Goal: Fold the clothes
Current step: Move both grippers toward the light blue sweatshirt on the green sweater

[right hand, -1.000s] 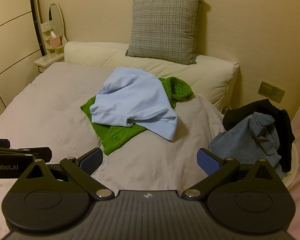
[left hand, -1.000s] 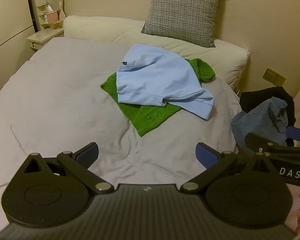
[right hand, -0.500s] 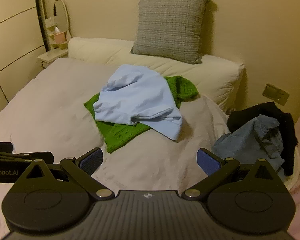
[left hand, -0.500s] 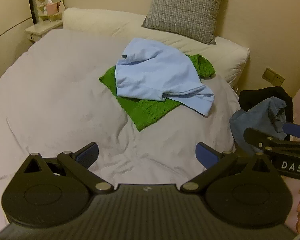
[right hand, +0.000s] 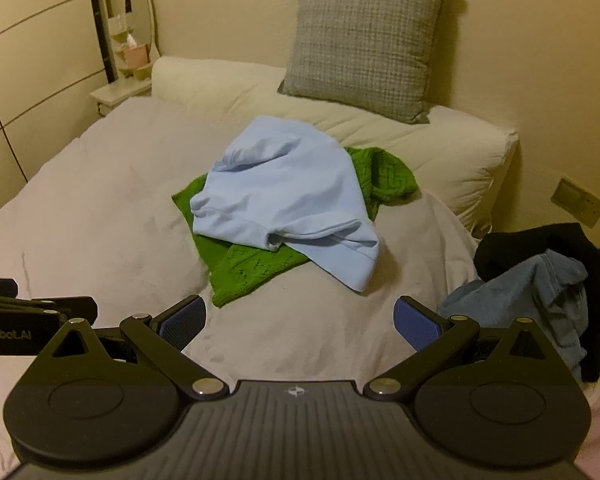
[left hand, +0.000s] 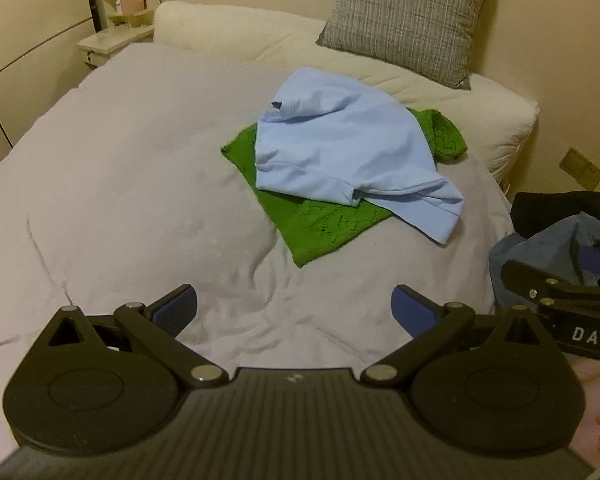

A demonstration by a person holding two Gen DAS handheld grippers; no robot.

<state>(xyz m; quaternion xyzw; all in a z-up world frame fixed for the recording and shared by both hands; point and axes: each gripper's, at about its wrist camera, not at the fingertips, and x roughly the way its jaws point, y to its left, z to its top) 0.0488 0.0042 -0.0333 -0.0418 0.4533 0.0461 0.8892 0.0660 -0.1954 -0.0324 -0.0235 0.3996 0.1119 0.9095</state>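
Note:
A light blue shirt [left hand: 348,152] [right hand: 284,196] lies crumpled on top of a green knitted garment [left hand: 320,228] [right hand: 248,268] in the middle of the bed. My left gripper [left hand: 294,310] hovers over the near part of the bed, open and holding nothing. Beside it, my right gripper [right hand: 300,322] is also open and empty, well short of the clothes. The right gripper's side [left hand: 560,300] shows at the right edge of the left wrist view.
The bed has a pale grey cover [left hand: 132,184] [right hand: 100,216]. A checked grey cushion [right hand: 364,40] leans on the wall behind a long white pillow [right hand: 440,148]. A pile of blue and black clothes [right hand: 548,288] sits at the bed's right. A small shelf with a mirror [right hand: 128,60] stands far left.
Both grippers have shifted slightly; the clothes pile sits a little nearer and more central in the views. Jaws stay wide apart, nothing taken hold of.

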